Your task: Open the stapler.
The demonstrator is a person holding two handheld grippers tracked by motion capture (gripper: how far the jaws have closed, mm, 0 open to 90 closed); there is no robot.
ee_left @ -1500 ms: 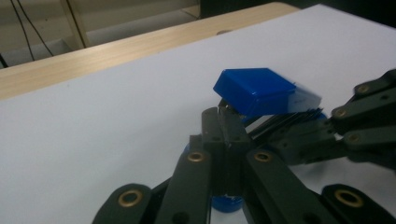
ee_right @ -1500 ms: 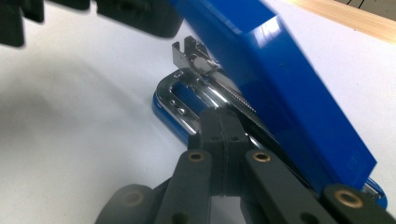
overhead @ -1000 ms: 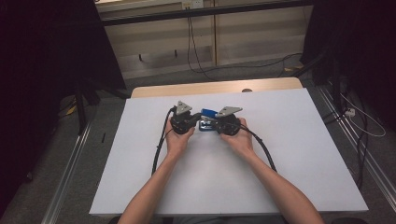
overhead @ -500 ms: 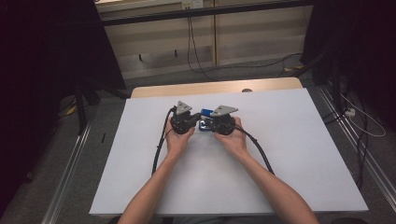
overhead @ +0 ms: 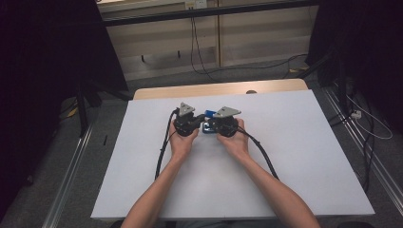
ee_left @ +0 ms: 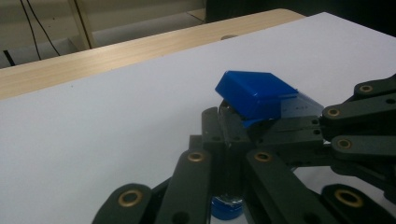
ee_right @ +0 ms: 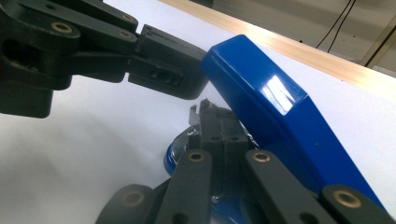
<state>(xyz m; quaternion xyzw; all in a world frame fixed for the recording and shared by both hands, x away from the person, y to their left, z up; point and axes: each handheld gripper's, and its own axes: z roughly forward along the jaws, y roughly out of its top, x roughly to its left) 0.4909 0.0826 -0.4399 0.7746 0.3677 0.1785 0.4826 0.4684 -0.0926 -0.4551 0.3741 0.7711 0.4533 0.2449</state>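
Observation:
A blue stapler point(overhead: 206, 114) with its glossy top arm point(ee_right: 271, 102) lifted lies mid-table on the white sheet point(overhead: 294, 156). Both grippers meet at it, jaws pointing toward each other. My left gripper point(ee_left: 224, 114) is shut, with a thin clear-grey part of the stapler pinched between its jaws just below the blue top point(ee_left: 254, 91). My right gripper point(ee_right: 212, 114) is shut on a metal piece under the raised arm, above the blue base point(ee_right: 175, 156). From above, the left gripper point(overhead: 200, 124) and right gripper point(overhead: 213, 126) nearly touch. The other gripper's jaws also appear in each gripper view.
The white sheet covers a wooden table whose bare far edge point(overhead: 223, 89) shows behind the stapler. Black cables point(overhead: 164, 152) trail back from both grippers along the forearms. Rails and loose floor cables point(overhead: 366, 128) flank the table.
My right gripper has shifted slightly left, closer to the left one. The left hand has stayed where it was, and both jaws remain shut.

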